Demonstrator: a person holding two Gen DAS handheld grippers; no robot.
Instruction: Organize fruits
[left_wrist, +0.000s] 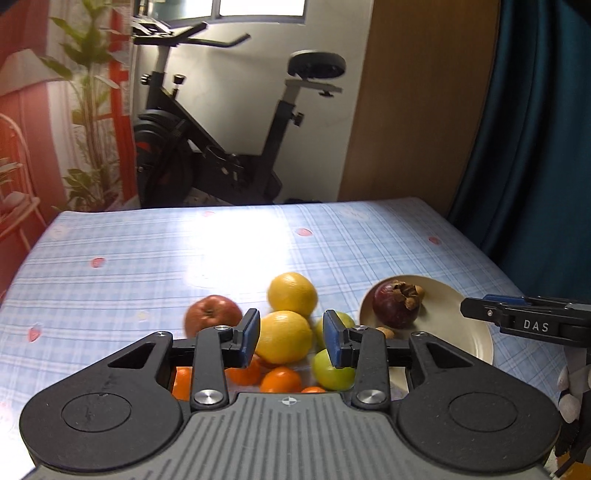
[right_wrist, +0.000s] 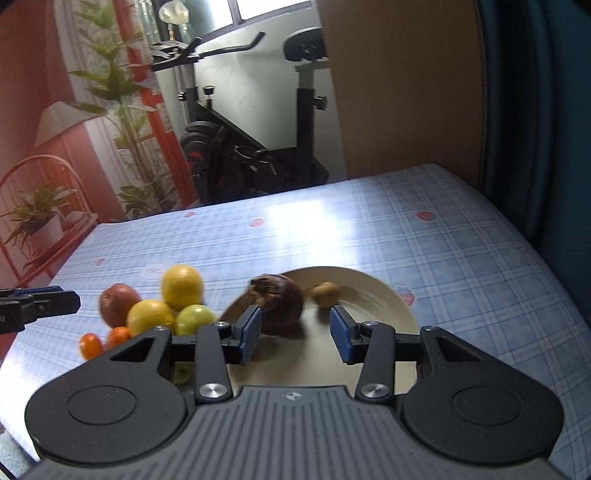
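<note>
On the blue checked tabletop (left_wrist: 110, 251), a red apple (left_wrist: 210, 314) sits leftmost in a heap of fruit. Beside it two lemons (left_wrist: 291, 293) touch, one behind the other, with green apples (left_wrist: 332, 369) and small oranges (left_wrist: 280, 380) nearer the camera. The left gripper (left_wrist: 291, 338) hovers above this heap, its blue-padded fingers (left_wrist: 251, 338) narrowly parted and holding nothing. Further right stands a cream plate (left_wrist: 454, 314) carrying a purple mangosteen (left_wrist: 395, 304) and a small brown fruit (right_wrist: 325, 294), the two apart. The right gripper (right_wrist: 295, 334) hangs over the plate, fingers (right_wrist: 340, 336) narrowly apart and empty. Its side reads "DAS" in the left wrist view.
</note>
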